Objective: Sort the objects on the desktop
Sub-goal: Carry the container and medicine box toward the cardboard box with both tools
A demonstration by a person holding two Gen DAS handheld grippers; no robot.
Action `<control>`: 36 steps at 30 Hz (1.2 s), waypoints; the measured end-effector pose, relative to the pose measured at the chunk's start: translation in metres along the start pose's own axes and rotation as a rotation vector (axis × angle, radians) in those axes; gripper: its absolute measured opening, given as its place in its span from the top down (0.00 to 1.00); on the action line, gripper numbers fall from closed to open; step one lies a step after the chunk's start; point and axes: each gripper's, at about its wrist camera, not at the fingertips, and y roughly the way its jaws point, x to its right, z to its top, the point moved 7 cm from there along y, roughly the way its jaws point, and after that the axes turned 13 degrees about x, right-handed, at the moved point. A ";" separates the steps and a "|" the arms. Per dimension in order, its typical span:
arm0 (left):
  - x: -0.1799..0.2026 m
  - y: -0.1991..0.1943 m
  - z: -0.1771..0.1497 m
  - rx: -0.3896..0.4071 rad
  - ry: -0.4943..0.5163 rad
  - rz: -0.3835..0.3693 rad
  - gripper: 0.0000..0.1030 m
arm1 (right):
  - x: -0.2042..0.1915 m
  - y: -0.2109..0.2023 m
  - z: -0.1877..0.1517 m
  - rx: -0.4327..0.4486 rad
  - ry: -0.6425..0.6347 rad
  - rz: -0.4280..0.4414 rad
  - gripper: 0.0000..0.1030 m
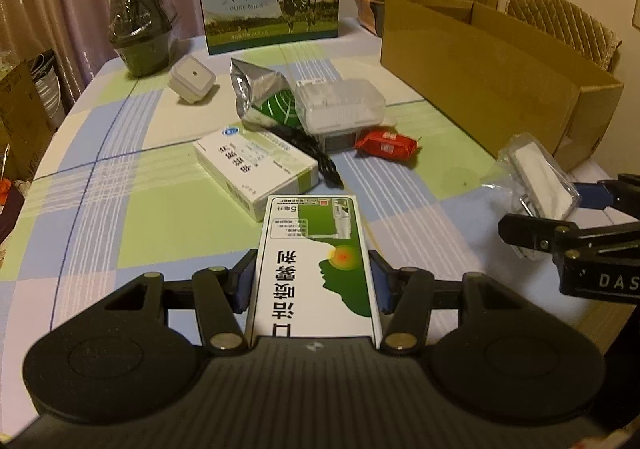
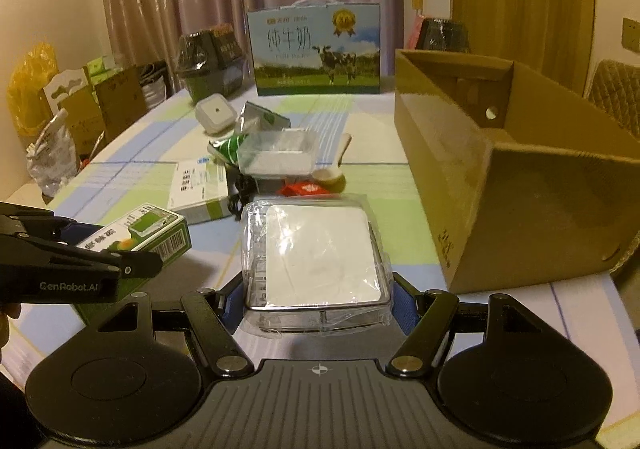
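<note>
- Spray carton [image 1: 316,265], a slim rectangular cardboard box printed white and green, sat between the blue pads of your left claw [image 1: 312,281], which clamped its long sides.
- Its long axis ran straight ahead along the fingers, the far end jutting out over the worktop [image 1: 120,241], which wore a smooth checked cloth of blue, green and white.
- Your right claw [image 2: 318,299] held a square white slab in crinkly clear wrap, the wrapped pack [image 2: 316,257]; both pads pressed its sides and it lay flat, reaching forward from the claw.
- In the left view that pack [image 1: 536,181] hung tilted just in front of the open brown cardboard box [image 1: 492,85], which stood at the right of the worktop.
- Left lying on the cloth ahead of you were a flat white-and-green medicine box [image 1: 256,169], a crumpled silver foil pouch [image 1: 260,93], a clear plastic tub [image 1: 340,105], a small red wrapped packet [image 1: 386,145] and a rounded white plastic case [image 1: 192,79].
- A glossy milk carton with a cow [image 1: 272,1] stood upright at the far edge.
</note>
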 end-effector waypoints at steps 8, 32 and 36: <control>0.011 -0.018 0.016 0.042 -0.007 -0.005 0.51 | 0.005 -0.020 0.020 0.048 0.007 -0.021 0.34; 0.133 0.001 0.138 0.194 0.039 -0.173 0.51 | 0.129 -0.035 0.120 0.165 -0.028 -0.189 0.34; 0.157 0.016 0.155 0.204 0.045 -0.203 0.51 | 0.155 -0.032 0.123 0.159 -0.017 -0.210 0.34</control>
